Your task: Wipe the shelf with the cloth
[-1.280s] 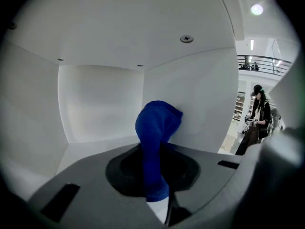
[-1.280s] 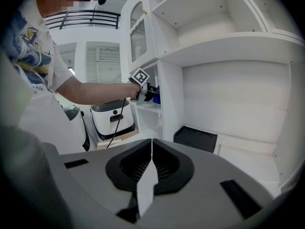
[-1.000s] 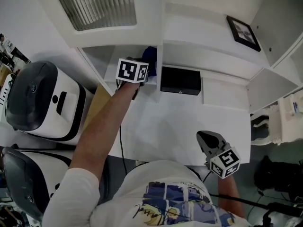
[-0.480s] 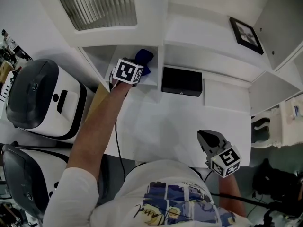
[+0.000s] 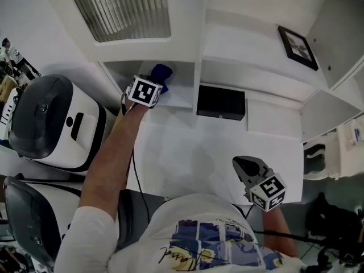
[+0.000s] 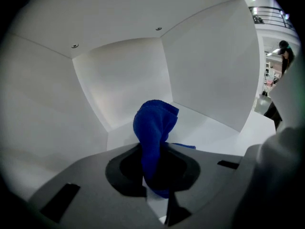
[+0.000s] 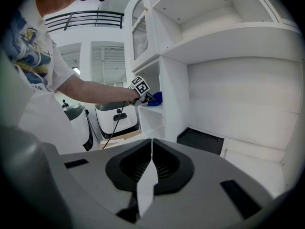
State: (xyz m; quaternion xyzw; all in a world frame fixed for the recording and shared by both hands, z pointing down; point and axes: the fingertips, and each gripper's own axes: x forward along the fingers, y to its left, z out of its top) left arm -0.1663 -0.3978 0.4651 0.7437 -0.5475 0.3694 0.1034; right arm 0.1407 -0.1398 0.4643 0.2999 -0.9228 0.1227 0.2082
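Observation:
A blue cloth [image 6: 155, 128] is pinched in my left gripper [image 6: 155, 175] and bunches up above the jaws. In the head view the left gripper [image 5: 153, 84] reaches into a low white shelf compartment [image 5: 177, 97], with the cloth [image 5: 161, 72] at its tip, over the shelf floor [image 6: 217, 133]. My right gripper [image 5: 243, 164] hangs near the person's body at the lower right, jaws shut with nothing between them [image 7: 151, 146]. From the right gripper view the cloth [image 7: 156, 98] shows far off in the shelf [image 7: 155, 112].
A black box [image 5: 220, 102] stands in the compartment to the right of the divider. A framed picture [image 5: 297, 46] leans on a higher shelf. White appliances [image 5: 51, 121] stand at the left. A white desk top [image 5: 193, 152] lies below the shelves.
My left gripper has slid left and deeper into the compartment with the cloth. The right gripper has barely moved.

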